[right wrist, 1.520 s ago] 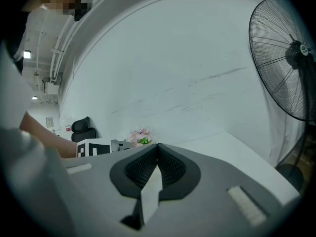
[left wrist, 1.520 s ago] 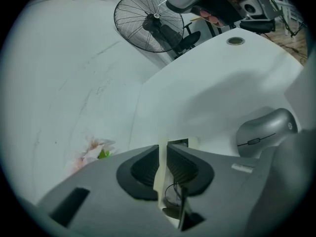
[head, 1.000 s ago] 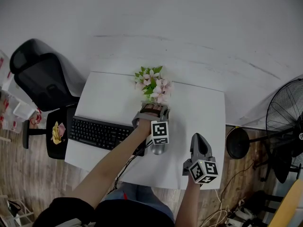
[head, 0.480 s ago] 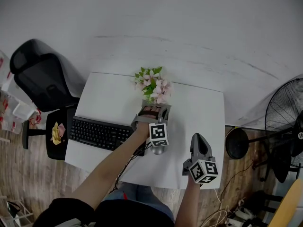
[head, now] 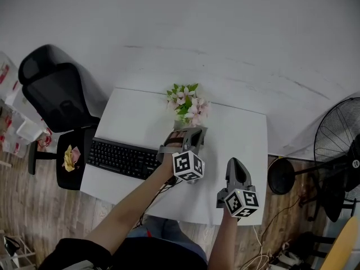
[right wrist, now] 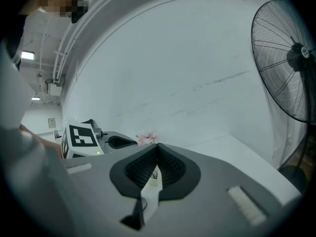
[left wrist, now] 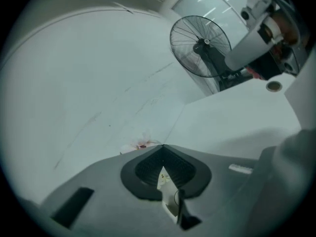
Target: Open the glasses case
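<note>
My left gripper hangs above the middle of the white table, just in front of the flowers. Its marker cube is tilted. In the left gripper view its jaws meet tip to tip with nothing between them. My right gripper sits near the table's front right, also shut and empty; it looks level toward the wall, with the left gripper's cube at its left. I cannot make out the glasses case in any view; the left gripper and forearm cover the table under them.
A black keyboard lies at the table's front left, and a small dark object beside my left forearm. A black office chair stands left of the table, a standing fan right of it. A white wall lies behind.
My left gripper has risen and rolled, so its cube now sits tilted. A grey rounded thing seen below the cube earlier is now covered. The right gripper has stayed put.
</note>
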A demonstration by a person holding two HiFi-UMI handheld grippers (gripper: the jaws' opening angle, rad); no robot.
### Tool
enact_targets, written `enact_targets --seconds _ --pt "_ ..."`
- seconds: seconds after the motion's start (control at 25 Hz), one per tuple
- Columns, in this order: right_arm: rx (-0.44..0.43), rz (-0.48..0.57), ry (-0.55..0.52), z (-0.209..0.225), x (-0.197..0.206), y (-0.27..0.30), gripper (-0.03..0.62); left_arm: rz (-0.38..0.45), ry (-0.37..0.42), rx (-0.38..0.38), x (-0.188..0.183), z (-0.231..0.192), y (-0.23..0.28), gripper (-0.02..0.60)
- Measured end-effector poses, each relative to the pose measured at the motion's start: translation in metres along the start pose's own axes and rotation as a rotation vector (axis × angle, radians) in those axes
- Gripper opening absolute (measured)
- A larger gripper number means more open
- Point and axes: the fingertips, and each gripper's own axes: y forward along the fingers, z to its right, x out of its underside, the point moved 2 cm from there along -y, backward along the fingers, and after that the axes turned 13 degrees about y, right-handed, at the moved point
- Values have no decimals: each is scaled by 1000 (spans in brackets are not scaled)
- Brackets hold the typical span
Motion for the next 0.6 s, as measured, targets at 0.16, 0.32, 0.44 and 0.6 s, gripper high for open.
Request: enact_targets --seconds 0.16,0.32,0.44,0.6 --pt "-15 17 -15 -12 -5 -1 8 64 -138 -81 -8 -25 -29 8" --pt "-27 46 -36 -25 -14 -5 8 152 -328 -144 -12 -50 -65 8" --pt "-36 67 -54 -36 -21 -8 8 208 -423 -191 -10 -67 -92 8" --pt "-40 96 -77 -47 -30 -14 8 260 -517 -228 -3 -80 -124 8"
